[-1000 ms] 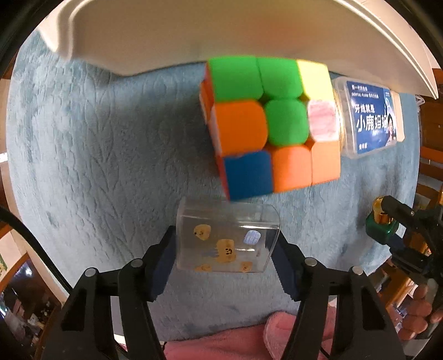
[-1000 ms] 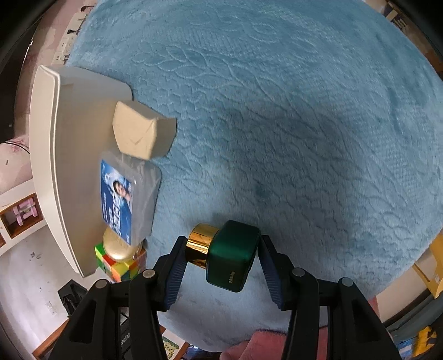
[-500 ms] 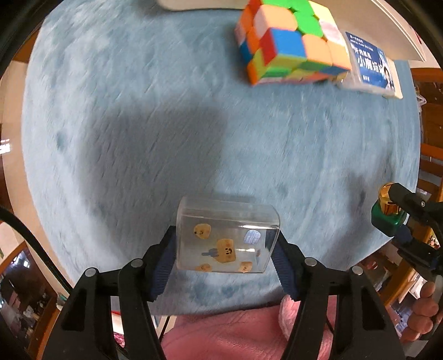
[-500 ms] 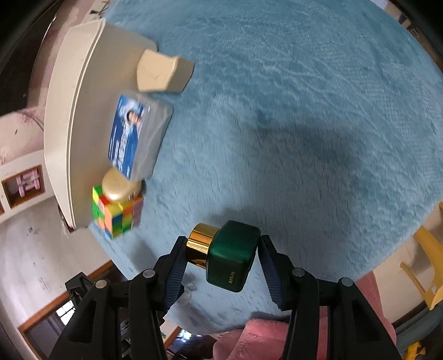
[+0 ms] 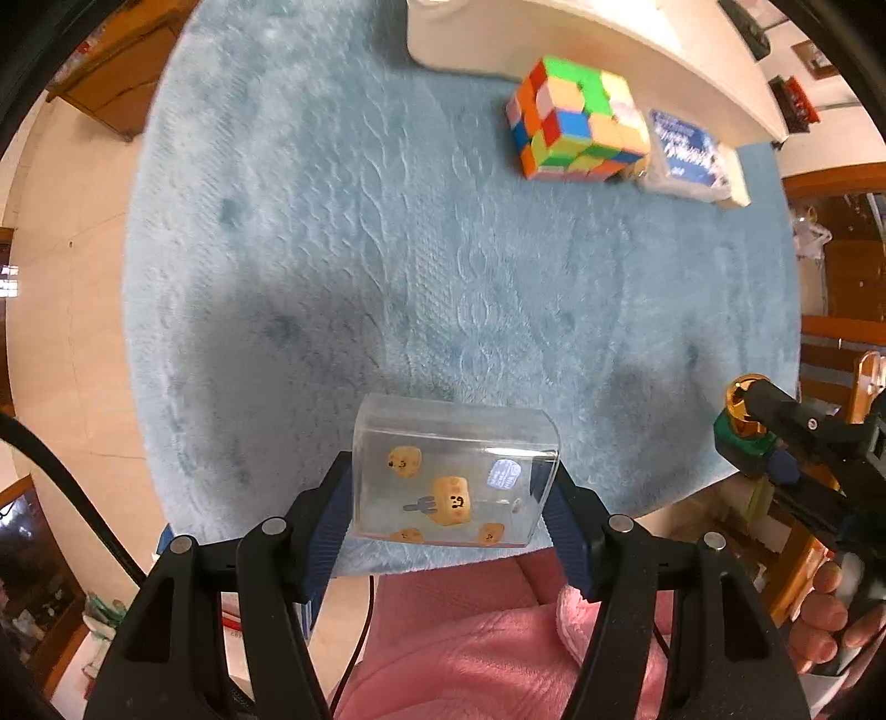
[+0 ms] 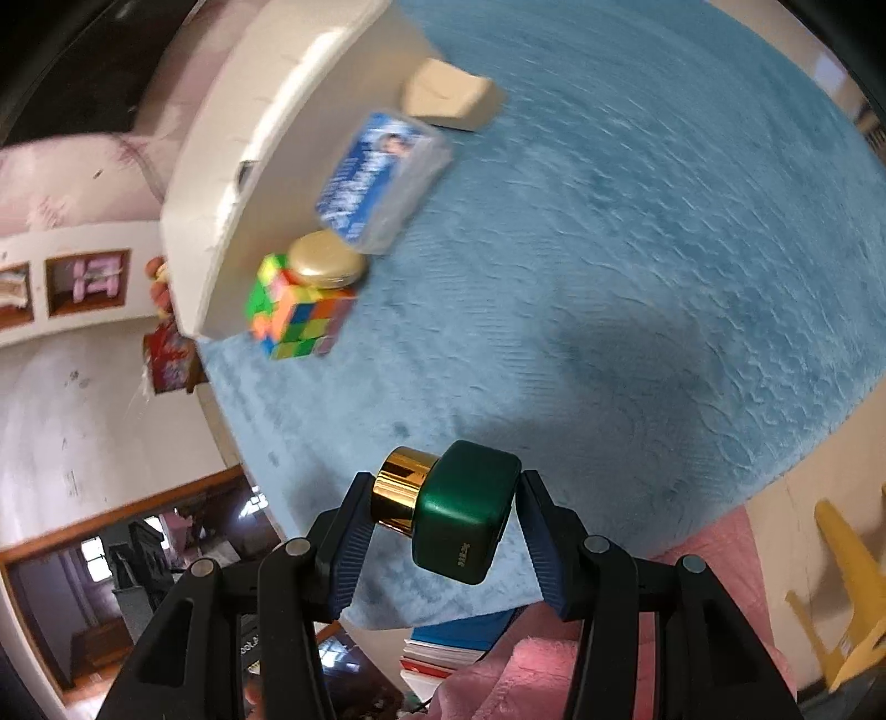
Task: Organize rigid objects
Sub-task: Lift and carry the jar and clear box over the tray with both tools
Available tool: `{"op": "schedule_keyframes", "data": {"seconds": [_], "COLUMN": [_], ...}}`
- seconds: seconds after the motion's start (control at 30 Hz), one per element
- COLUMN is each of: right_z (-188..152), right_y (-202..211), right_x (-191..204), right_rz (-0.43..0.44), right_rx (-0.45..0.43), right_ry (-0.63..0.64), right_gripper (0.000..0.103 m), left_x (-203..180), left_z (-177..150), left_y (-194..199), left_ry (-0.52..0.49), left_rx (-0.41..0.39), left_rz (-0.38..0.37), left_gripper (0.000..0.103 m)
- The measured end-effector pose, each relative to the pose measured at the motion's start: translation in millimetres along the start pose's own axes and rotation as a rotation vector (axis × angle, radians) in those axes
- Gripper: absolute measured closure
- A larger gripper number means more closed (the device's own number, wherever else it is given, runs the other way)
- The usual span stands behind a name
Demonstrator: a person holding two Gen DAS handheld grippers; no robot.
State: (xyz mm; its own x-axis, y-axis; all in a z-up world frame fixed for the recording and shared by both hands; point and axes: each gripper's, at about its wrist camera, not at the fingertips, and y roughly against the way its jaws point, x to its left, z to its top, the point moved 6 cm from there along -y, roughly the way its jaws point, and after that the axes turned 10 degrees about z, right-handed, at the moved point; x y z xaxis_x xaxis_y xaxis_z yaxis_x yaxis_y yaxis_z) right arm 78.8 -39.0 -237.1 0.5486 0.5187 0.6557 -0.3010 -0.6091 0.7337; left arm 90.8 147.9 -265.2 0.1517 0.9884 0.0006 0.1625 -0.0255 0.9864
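here, both grippers loaded.
left gripper (image 5: 451, 493) jaws pinch a clear box (image 5: 453, 476); right gripper (image 6: 443, 520) jaws pinch a green bottle (image 6: 465, 518) over the bench's (image 6: 637, 232) near edge.

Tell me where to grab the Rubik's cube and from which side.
Grip the Rubik's cube across two opposite flat side faces, coming from above. The white tray behind it and the floss box beside it crowd those sides; its top looks clear.

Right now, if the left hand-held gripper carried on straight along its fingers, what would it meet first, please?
Probably only the blue carpet: the left hand-held gripper, shut on the clear plastic box, points at bare pile. The Rubik's cube sits farther off, right of that line; depth is uncertain.
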Motion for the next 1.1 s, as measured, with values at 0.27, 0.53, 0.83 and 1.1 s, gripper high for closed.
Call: {"op": "schedule_keyframes", "data": {"seconds": [0.27, 0.53, 0.83, 1.1], "right_z": [6.0, 28.0, 66.4, 102.5], "right_y": [12.8, 35.6, 60.0, 72.8], "right_x": [53.0, 92.0, 127.1, 147.7], "right_rz": [0.080, 0.127, 0.117, 0.094], "right_rx": [-0.048, -0.105, -0.177, -0.256], "right_ry": [0.174, 0.335, 0.486, 0.617], "right_gripper": [0.051, 0.051, 0.051, 0.051], "left_x": [4.5, 18.3, 7.1, -3.9], "left_z": [-3.8, 28.7, 69.3, 106.9], "left_y": [45.4, 129.7, 178.4, 195.4], "left_ry": [0.008, 0.005, -0.002, 0.030], "left_rx": [-0.119, -0.262, -0.418, -0.515], "left_rz": [-0.016, 0.013, 0.002, -0.036], "left_gripper": [0.035, 0.035, 0.038, 0.041]}}
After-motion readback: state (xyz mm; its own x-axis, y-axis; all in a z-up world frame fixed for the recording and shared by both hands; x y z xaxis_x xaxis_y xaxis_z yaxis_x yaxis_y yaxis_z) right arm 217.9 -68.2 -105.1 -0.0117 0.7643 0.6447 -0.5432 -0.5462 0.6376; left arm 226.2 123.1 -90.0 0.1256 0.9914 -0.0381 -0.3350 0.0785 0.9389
